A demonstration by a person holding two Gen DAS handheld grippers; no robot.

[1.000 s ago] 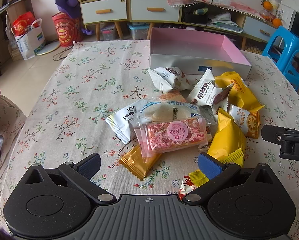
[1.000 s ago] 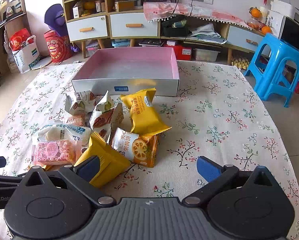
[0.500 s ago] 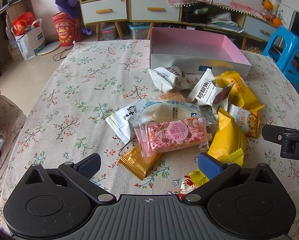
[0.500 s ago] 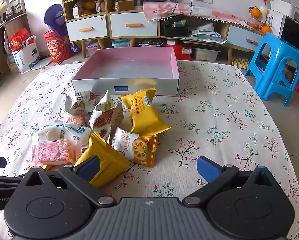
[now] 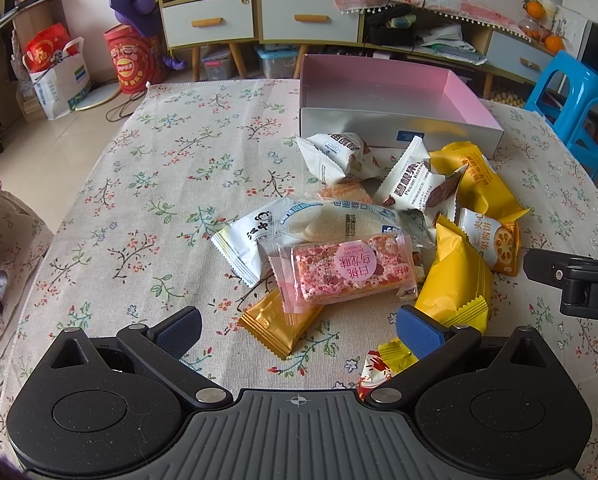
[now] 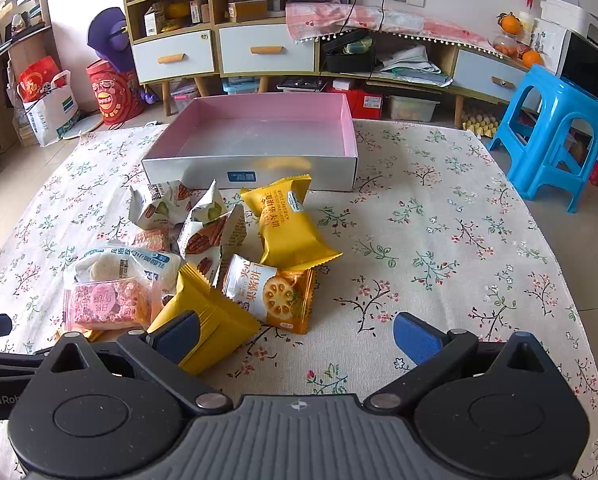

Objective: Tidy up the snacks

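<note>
Crinkly foil and plastic snack packets (image 5: 351, 268) lie in a loose heap on the floral cloth surface (image 5: 159, 184), just before the shallow pink-lined box (image 6: 259, 136), which holds nothing. Both the left gripper (image 5: 299, 326) and right gripper (image 6: 295, 332) hover with jaws apart, unchanged from before.

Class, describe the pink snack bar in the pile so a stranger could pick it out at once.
Find the pink-lined box on the floral tablecloth; the snack pile lies in front. On its near edge, the pink snack bar overlaps a gold packet. It alone has a clear wrapper and round pink label.
</note>
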